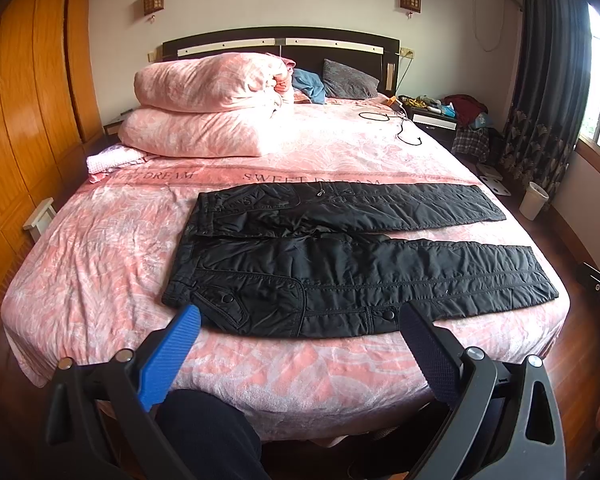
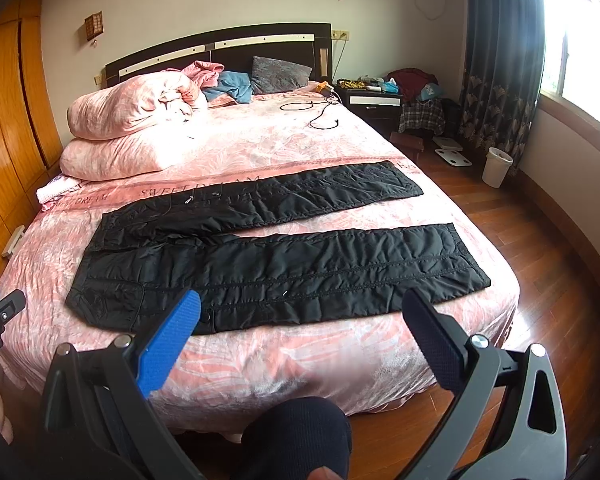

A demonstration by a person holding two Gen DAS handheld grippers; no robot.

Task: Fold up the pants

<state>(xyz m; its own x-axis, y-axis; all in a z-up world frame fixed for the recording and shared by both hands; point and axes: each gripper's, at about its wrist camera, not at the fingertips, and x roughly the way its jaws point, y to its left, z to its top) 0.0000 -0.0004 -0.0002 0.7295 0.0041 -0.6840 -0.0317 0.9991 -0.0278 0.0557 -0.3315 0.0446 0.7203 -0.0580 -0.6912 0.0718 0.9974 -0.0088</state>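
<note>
Two spread-open, empty grippers, left gripper and right gripper, hover short of the pants, lying crosswise on the bed: waistband left, cuffs right.

Bed: pink patterned cover, dark headboard. Lying on it: black pants, spread flat just beyond the open jaws, waist toward the blue jaw, the two legs apart and running past the black jaw; stacked pink quilts far ahead on the blue-jaw side; grey pillow at the headboard; black cable far ahead.
</note>
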